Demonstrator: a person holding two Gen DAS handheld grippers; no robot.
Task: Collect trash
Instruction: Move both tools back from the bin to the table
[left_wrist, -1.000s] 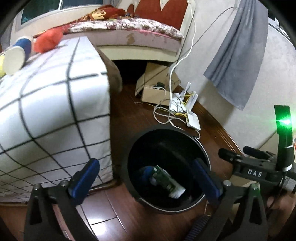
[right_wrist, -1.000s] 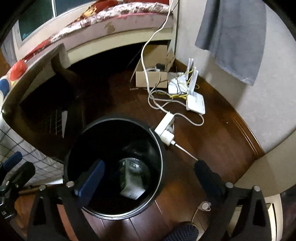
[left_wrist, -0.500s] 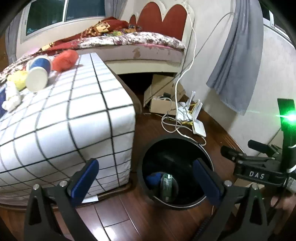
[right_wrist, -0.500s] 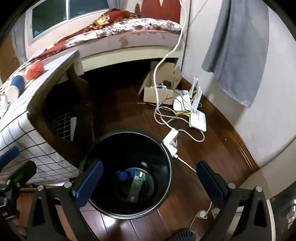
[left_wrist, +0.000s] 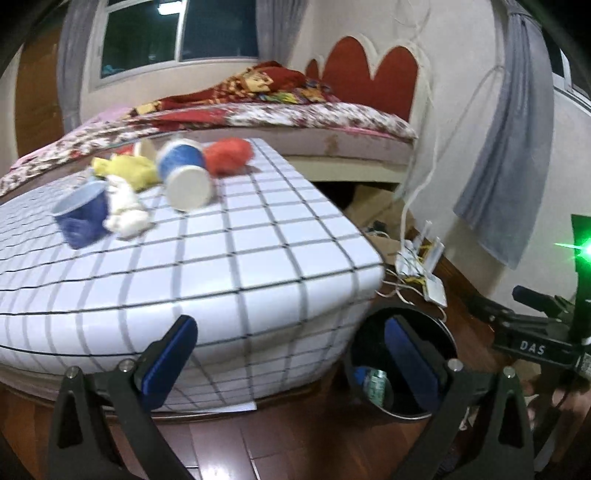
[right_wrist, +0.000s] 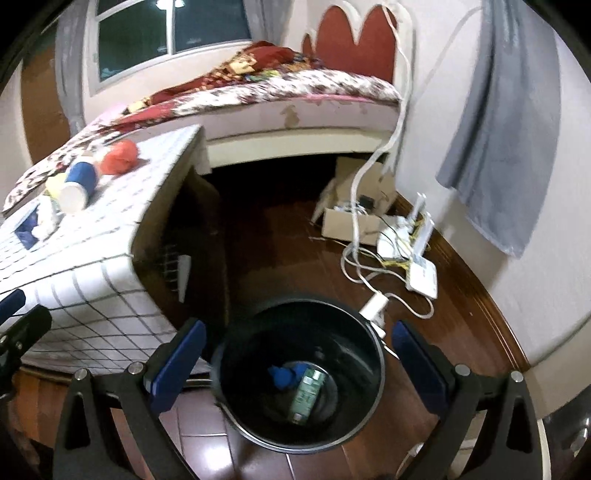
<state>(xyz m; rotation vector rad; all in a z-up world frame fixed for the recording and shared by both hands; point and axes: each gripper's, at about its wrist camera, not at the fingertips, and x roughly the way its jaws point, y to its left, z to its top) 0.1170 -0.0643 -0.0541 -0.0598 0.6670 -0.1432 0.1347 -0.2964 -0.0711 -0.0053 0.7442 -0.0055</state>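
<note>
A lived-in home bedroom at night. A bed (left_wrist: 325, 122) with a floral cover and rumpled red blanket (left_wrist: 266, 83) runs across the 12 o'clock side beneath a dark window (left_wrist: 177, 33), its scalloped red headboard (left_wrist: 365, 74) set against the wall at 1 o'clock. A grey curtain (left_wrist: 506, 155) hangs at 2 o'clock. On the dark wood floor (right_wrist: 288, 236), a cardboard box (right_wrist: 351, 221), white router (right_wrist: 421, 273) and tangled cables (right_wrist: 362, 266) crowd the skirting at 2 o'clock. A checked cloth covers the worktop (left_wrist: 236, 266) at 9 o'clock, and a black bin (right_wrist: 295, 376) stands beside it.
</note>
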